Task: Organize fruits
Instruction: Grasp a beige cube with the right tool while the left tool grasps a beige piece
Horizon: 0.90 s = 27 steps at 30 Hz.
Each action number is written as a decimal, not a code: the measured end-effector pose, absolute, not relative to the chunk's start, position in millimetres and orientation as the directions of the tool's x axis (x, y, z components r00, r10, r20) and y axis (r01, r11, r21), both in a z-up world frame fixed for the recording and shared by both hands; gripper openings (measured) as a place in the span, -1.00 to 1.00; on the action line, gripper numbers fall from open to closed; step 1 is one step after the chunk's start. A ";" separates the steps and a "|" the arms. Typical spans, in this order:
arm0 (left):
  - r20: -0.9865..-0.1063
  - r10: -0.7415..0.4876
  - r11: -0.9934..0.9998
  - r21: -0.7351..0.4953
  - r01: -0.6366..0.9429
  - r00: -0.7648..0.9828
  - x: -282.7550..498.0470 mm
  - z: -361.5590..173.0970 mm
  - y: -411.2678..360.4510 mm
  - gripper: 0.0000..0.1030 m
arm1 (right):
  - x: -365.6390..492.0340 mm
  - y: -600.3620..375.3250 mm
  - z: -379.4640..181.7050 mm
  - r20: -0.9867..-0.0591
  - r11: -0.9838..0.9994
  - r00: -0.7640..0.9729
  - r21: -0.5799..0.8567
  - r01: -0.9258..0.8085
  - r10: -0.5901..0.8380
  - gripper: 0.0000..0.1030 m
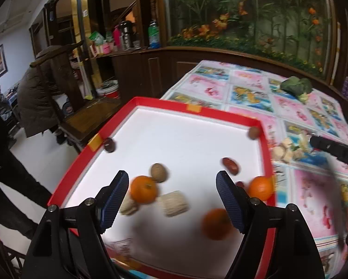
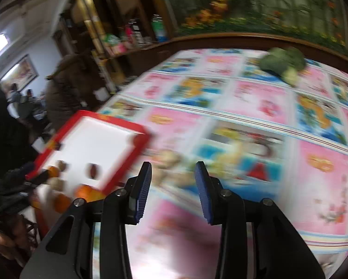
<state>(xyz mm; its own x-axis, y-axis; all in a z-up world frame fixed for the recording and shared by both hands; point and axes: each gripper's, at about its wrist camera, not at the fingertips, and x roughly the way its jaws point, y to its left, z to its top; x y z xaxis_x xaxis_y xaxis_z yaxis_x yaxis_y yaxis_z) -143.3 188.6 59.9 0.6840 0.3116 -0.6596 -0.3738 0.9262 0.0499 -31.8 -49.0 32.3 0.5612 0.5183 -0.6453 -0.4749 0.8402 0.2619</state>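
Hovering the wide-open left tool [image 1: 172, 194] over the red tray [image 1: 198, 111] at the bench's left edge, likely lining up on the blurred orange [image 1: 215, 224], while swinging the empty, parted right tool [image 2: 172, 191] over the bench

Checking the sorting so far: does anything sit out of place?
Yes. A broccoli head lies alone on the far tablecloth, and pale pieces sit outside the red tray, while the oranges are inside.
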 end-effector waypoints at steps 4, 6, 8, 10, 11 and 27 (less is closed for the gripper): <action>-0.656 0.270 0.948 0.054 -0.313 0.705 -136.2 60.2 165.7 0.51 | -16.0 -69.7 19.7 -0.681 0.861 0.545 0.278 -0.426 0.489 -0.21; -0.660 0.251 0.957 0.060 -0.282 0.709 -132.3 58.6 155.4 0.51 | -15.1 -65.3 18.2 -0.688 0.856 0.532 0.277 -0.436 0.493 -0.21; -0.659 0.237 0.963 0.063 -0.261 0.714 -131.9 58.8 147.9 0.51 | -18.6 -52.2 15.7 -0.699 0.851 0.526 0.235 -0.470 0.484 -0.21; -0.661 0.229 0.966 0.065 -0.249 0.714 -130.6 58.3 143.9 0.51 | -22.8 -41.1 11.3 -0.707 0.844 0.523 0.200 -0.498 0.476 -0.21; -0.663 0.225 0.967 0.064 -0.245 0.714 -130.4 58.7 142.5 0.51 | -22.8 -35.3 9.2 -0.712 0.841 0.518 0.192 -0.506 0.474 -0.21; -0.701 0.108 0.993 0.044 -0.108 0.705 -120.1 64.3 96.7 0.51 | -20.8 2.3 -0.8 -0.758 0.860 0.561 0.001 -0.511 0.334 -0.41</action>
<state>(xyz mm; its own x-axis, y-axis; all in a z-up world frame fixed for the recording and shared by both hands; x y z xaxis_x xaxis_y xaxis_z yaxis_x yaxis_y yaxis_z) -120.1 96.7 64.3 0.7054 0.1080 -0.7005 -0.1080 0.9932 0.0444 -20.8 2.3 -0.8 0.5607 0.3336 -0.7578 -0.5107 0.8598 0.0005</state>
